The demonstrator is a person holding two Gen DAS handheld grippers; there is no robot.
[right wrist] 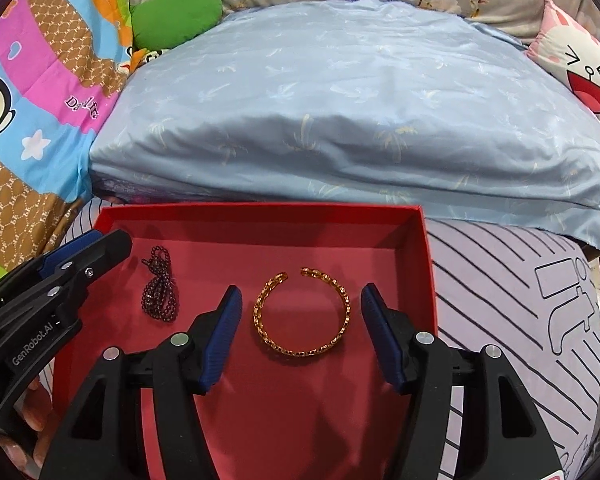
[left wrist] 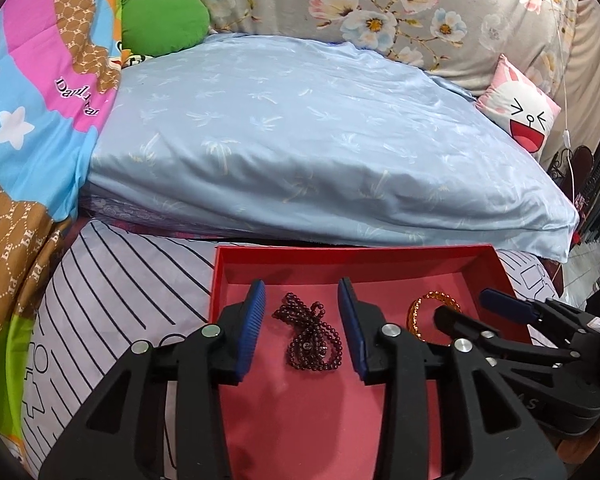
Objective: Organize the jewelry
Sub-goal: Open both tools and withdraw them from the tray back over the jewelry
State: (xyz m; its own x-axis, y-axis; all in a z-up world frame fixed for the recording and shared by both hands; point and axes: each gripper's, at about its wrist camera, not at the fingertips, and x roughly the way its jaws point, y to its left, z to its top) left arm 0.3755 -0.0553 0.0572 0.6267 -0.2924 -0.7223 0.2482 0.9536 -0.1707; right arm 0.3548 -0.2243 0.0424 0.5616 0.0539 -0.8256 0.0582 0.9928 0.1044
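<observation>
Red tray [left wrist: 500,268] on striped sheet [left wrist: 112,280], blue pillow [left wrist: 300,140] behind it

Dark bead string [left wrist: 310,338] lies bunched on tray floor, left part. Left gripper [left wrist: 304,324] above it, blue pads either side, not touching: jaws apart, nothing held

Gold open bangle [right wrist: 302,312] flat on tray floor, right part, gap facing far wall. Right gripper [right wrist: 302,334] straddles it, pads clear of metal: jaws wide, holding nothing

Beads and bangle well apart. Green cushion [right wrist: 176,16] and cartoon quilt [right wrist: 40,80] at far left
</observation>
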